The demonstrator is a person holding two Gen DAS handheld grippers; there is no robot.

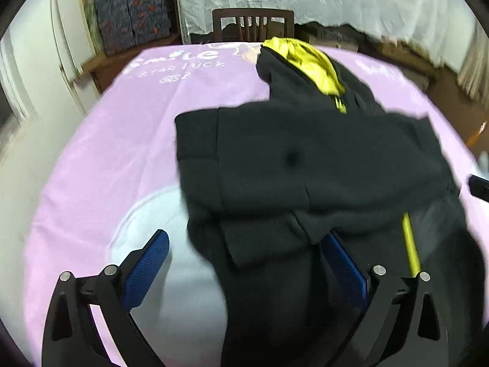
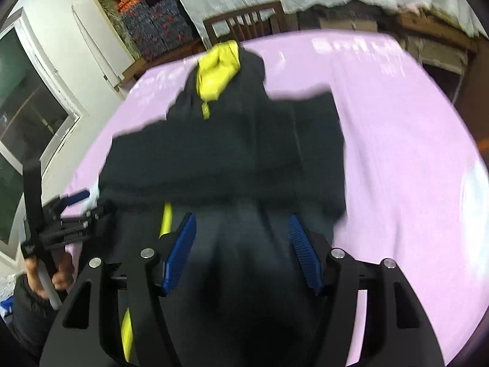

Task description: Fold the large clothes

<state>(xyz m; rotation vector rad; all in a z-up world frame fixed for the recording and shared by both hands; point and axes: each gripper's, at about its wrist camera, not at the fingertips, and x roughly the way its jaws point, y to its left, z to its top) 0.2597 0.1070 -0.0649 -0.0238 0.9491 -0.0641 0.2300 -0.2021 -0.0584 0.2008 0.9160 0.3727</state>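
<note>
Both jaws stand wide and neither presses cloth. Your left gripper (image 1: 244,263) has one blue pad over the bare sheet and the other at the jacket's near edge; your right gripper (image 2: 241,250) straddles dark fabric that lies between its pads without being pinched.

Landmark: the black jacket (image 1: 305,159). It lies on the pink sheet (image 1: 107,159) that covers the table, hood with yellow lining (image 1: 302,58) at its far end, toward the wooden chair (image 1: 253,24). A sleeve lies folded across its chest. The yellow zipper (image 1: 411,244) runs down its near part, toward you.

Step, as judged: sleeves look laid in; the body fold is not yet made. Both views are blurred, so edges are uncertain.

Next move calls for you to find the jacket's near hem, one gripper at each corner, pinch a single clean layer group, then lift and carry it toward the hood without disturbing the sleeve.
</note>
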